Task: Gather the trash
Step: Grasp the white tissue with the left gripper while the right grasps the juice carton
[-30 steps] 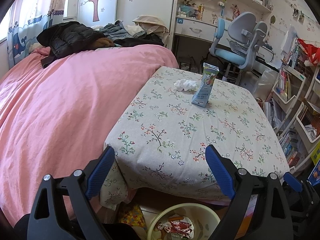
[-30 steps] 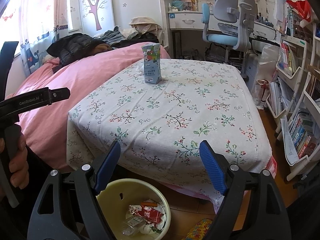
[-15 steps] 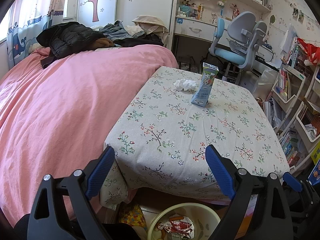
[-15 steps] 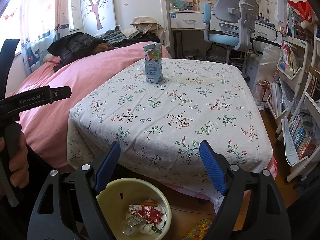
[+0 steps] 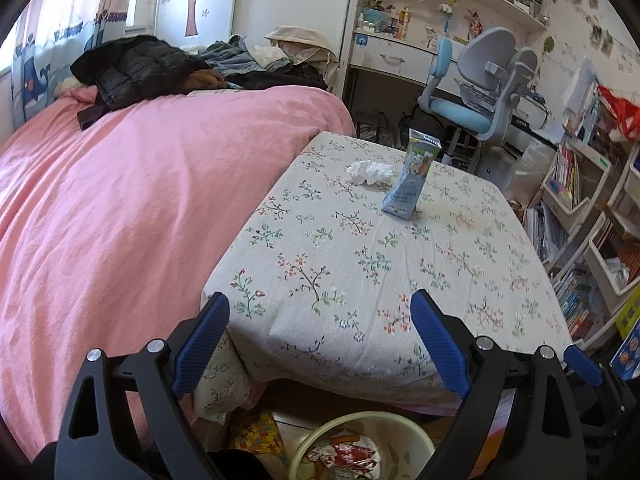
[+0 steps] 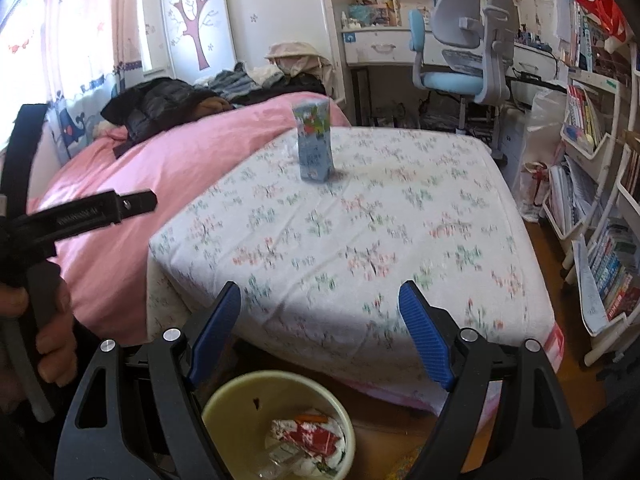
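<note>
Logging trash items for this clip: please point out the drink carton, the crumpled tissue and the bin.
drink carton [image 5: 412,178]: left wrist view, middle of its front face.
crumpled tissue [image 5: 369,171]: left wrist view, centre of the wad.
bin [image 6: 240,394]: right wrist view, bare inner wall near the rim.

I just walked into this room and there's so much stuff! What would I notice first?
Probably the big pink bed cover filling the left side, with dark clothes piled at its far end. Next to it, a flowery tablecloth holds a blue drink carton standing upright, with a crumpled white tissue just left of it. Below the table's near edge sits a pale bin with wrappers inside.
</note>
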Tool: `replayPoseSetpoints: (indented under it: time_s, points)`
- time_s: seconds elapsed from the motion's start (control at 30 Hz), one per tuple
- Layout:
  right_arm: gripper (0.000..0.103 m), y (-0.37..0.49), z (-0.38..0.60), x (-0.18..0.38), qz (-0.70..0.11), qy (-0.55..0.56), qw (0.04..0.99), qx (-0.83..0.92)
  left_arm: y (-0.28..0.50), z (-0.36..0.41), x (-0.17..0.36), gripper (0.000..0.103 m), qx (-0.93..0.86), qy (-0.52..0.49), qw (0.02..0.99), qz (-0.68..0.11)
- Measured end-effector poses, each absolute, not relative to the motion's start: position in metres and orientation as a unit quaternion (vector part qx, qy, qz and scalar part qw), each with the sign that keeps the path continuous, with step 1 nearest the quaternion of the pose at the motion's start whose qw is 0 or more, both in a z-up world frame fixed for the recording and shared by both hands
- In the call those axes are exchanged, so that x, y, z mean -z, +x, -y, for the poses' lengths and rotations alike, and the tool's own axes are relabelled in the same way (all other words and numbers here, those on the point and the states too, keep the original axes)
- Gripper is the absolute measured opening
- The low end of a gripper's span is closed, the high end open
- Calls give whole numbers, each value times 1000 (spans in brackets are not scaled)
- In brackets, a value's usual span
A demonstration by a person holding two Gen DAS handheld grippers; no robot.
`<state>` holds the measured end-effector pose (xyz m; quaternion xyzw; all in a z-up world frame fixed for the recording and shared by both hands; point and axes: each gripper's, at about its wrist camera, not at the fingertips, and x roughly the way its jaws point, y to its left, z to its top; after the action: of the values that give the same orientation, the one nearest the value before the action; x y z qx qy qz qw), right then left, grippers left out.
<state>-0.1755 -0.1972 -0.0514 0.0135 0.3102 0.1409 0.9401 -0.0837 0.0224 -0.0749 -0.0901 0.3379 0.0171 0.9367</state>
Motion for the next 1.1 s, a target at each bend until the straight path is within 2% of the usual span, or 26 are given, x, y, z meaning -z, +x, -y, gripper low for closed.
replayPoseSetpoints:
  time_s: [0.27, 0.47, 0.6, 0.93, 1.0, 1.07, 1.1]
  points:
    - [82, -108, 192, 20, -304, 22, 939, -162, -42, -41, 65, 88, -23, -115, 932, -342]
    - [83, -32, 168, 9, -308, 18, 934, -180, 7, -43, 62, 88, -25, -81, 935, -346]
    - [83, 15, 149, 18, -308, 20, 934, -182, 44, -43, 68, 88, -33, -47, 935, -351]
    - [83, 112, 124, 52, -312, 39, 935, -164, 116, -44, 96, 88, -38, -58, 919, -389]
    - [75, 124, 126, 54, -313, 42, 934, -164, 126, -38, 98, 88, -30, -49, 919, -390]
    - [51, 136, 131, 60, -326, 42, 928, -173, 135, -32, 99, 88, -20, -44, 919, -391]
    - [45, 139, 133, 61, -331, 41, 926, -178, 140, -28, 99, 88, -14, -44, 919, -391]
